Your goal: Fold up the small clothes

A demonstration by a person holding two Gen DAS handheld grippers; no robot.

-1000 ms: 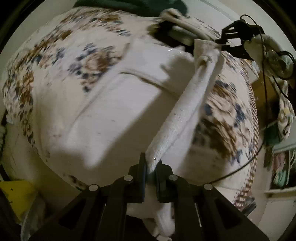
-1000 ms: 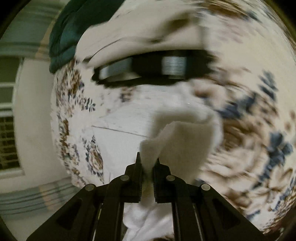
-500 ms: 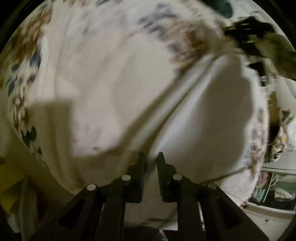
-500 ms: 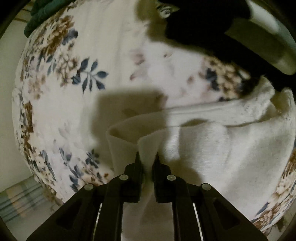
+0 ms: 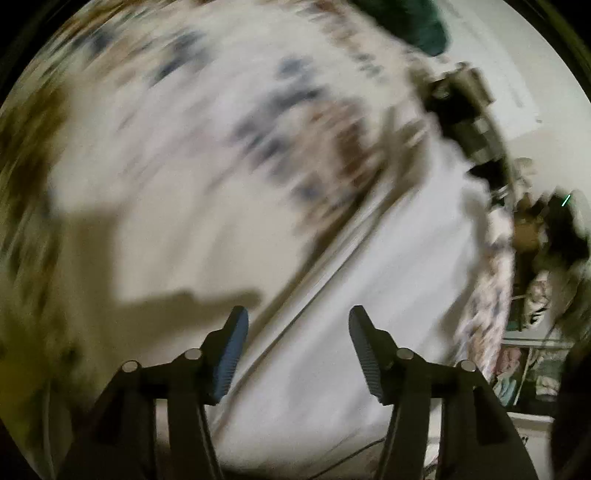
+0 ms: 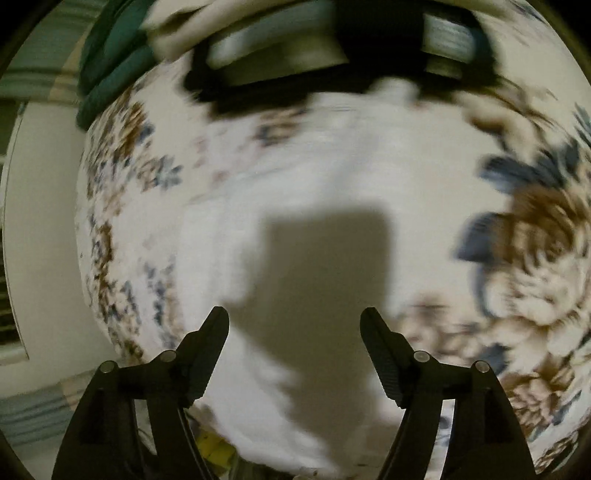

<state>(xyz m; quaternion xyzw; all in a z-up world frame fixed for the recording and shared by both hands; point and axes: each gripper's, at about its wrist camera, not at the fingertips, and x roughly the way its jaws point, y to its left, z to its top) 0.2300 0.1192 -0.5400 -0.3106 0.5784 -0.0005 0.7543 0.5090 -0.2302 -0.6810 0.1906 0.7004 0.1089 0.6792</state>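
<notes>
A white garment (image 5: 388, 266) lies flat on a floral-print bed cover (image 5: 192, 122); both views are motion-blurred. My left gripper (image 5: 297, 325) is open and empty just above the garment, near a folded edge that runs diagonally. In the right wrist view the same white garment (image 6: 303, 206) lies on the cover (image 6: 535, 229). My right gripper (image 6: 293, 325) is open and empty above it, casting a shadow on the cloth. The other gripper shows as a dark blurred shape (image 6: 332, 66) at the top of the right wrist view.
A dark green cloth (image 6: 110, 70) lies at the far edge of the bed, also seen in the left wrist view (image 5: 417, 22). Shelves with clothes (image 5: 532, 354) stand beyond the bed's right side. A pale wall (image 6: 40, 229) is on the left.
Both grippers have let go of the white garment and opened wide. The garment, held up folded a second ago, now lies flat on the bed. Both cameras are moving.
</notes>
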